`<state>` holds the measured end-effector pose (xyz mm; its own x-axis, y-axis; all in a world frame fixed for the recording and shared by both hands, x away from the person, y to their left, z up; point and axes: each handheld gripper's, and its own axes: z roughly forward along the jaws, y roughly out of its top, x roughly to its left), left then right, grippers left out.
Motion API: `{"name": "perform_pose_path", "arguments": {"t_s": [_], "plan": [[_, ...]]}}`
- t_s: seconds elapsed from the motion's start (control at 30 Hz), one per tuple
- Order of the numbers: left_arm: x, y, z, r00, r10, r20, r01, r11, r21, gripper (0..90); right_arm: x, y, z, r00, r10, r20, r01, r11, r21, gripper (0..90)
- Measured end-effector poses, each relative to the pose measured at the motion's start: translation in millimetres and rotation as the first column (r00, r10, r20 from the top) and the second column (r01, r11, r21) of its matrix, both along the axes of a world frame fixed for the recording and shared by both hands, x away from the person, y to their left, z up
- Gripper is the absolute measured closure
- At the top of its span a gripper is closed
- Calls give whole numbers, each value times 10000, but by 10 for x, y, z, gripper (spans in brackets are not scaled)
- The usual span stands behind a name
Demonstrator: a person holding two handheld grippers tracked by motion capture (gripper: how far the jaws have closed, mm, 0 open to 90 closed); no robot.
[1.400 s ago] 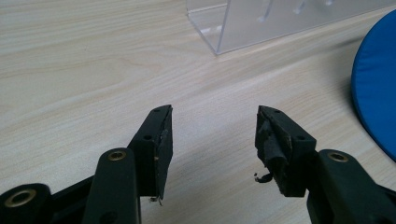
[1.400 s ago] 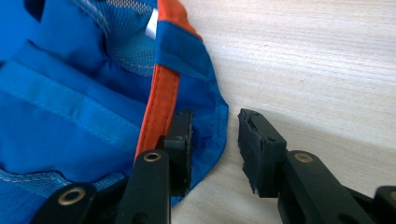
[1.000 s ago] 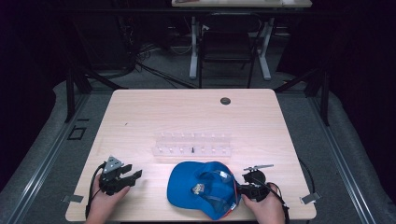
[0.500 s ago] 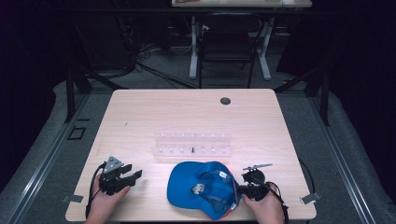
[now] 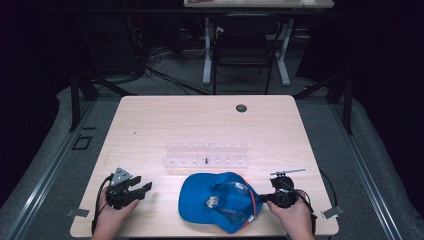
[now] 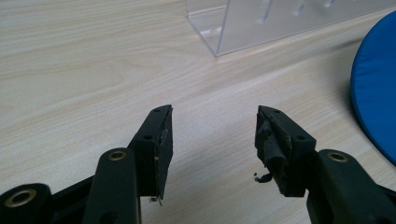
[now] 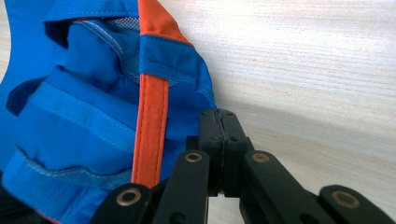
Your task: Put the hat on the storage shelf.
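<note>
At the high view's lower right, the right gripper (image 5: 266,198), its jaws just closed, pinches the blue cap (image 5: 220,200); the left gripper (image 5: 142,189), lower left, gapes over bare table (image 5: 200,125).

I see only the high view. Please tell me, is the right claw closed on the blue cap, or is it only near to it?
Observer: In the right gripper view the right claw has just been closing. Its jaws now meet at the edge of the blue cap, beside the orange strap. I cannot tell whether cloth is pinched.
Operator: And the left claw, does it hold something?
Observer: No. The left gripper view shows the left claw open, with bare table between its jaws.
</note>
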<state>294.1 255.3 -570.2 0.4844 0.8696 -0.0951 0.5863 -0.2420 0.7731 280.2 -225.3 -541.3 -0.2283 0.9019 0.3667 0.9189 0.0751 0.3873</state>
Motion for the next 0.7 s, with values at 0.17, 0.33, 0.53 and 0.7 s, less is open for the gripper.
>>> {"name": "perform_pose_path", "arguments": {"t_s": [0.17,0.33,0.53,0.7], "plan": [[0,-2,-1,10000,47,54,-47,10000,-16,473,57,-38,94,9997,190,-163,-192,9998,-63,900],[1,-3,-5,10000,50,20,-50,10000,-15,473,116,-58,166,9991,255,-350,-262,9995,-201,900],[3,-11,-10,10000,24,15,-24,10000,-14,473,220,-16,113,9967,537,-609,-626,9858,-1558,900],[2,-14,-14,10000,-10,-5,10,10000,14,473,330,-7,62,9941,562,-929,-725,9804,-1831,900]]}}
